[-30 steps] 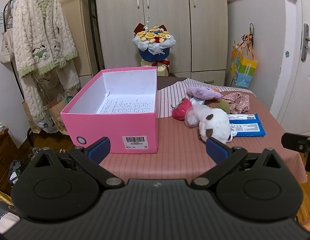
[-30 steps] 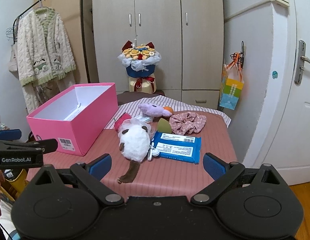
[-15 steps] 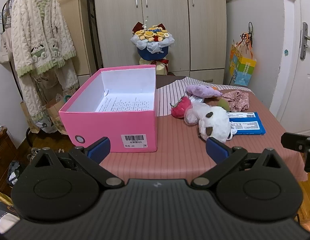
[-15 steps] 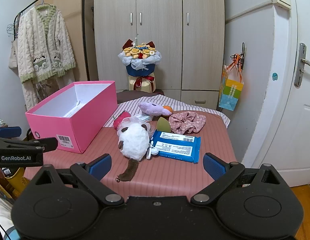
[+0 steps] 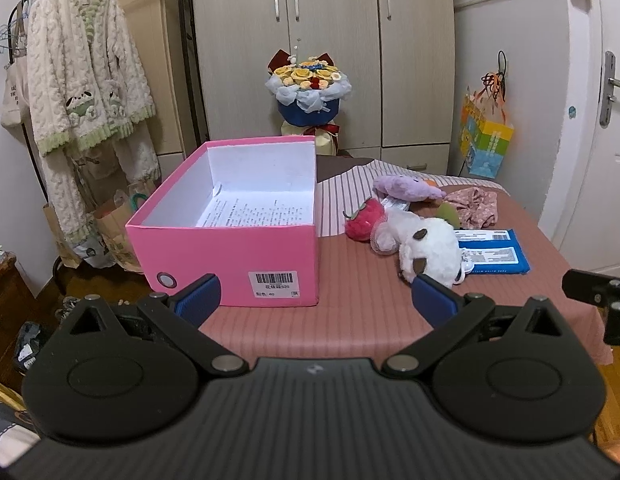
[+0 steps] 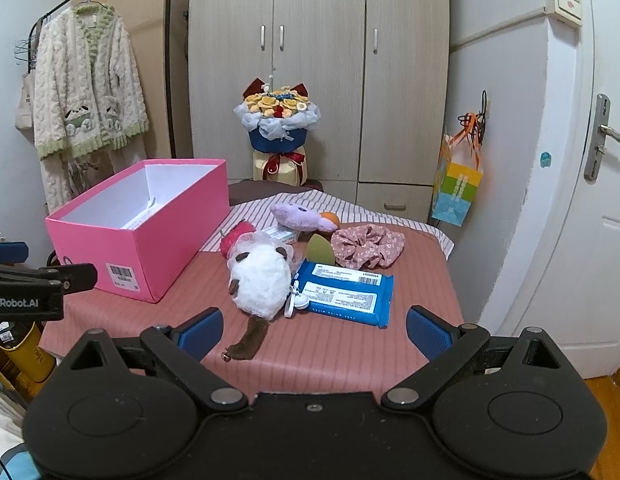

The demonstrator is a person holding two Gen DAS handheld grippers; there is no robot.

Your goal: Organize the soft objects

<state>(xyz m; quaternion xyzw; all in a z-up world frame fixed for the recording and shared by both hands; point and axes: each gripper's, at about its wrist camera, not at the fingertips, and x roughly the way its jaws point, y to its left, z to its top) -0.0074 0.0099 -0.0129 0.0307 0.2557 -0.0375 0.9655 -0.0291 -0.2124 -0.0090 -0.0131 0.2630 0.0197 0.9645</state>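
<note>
While both grippers hang spread and empty at the near edge of the tabletop, the right gripper sits nearer the white plush, which lies just ahead of it, slightly left, its long axis running near to far; the left gripper faces the pink box, with the plush off to its right

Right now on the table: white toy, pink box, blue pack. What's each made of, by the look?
White toy: plush, long fuzzy pile with brown patches; soft.
Pink box: looks like cardboard, matte pink outside, white inside, straight thin walls, barcode sticker; a printed sheet lies inside.
Blue pack: probably plastic film, slightly glossy with crimped ends and a white label; likely wet wipes, but the print is too small to read.
</note>
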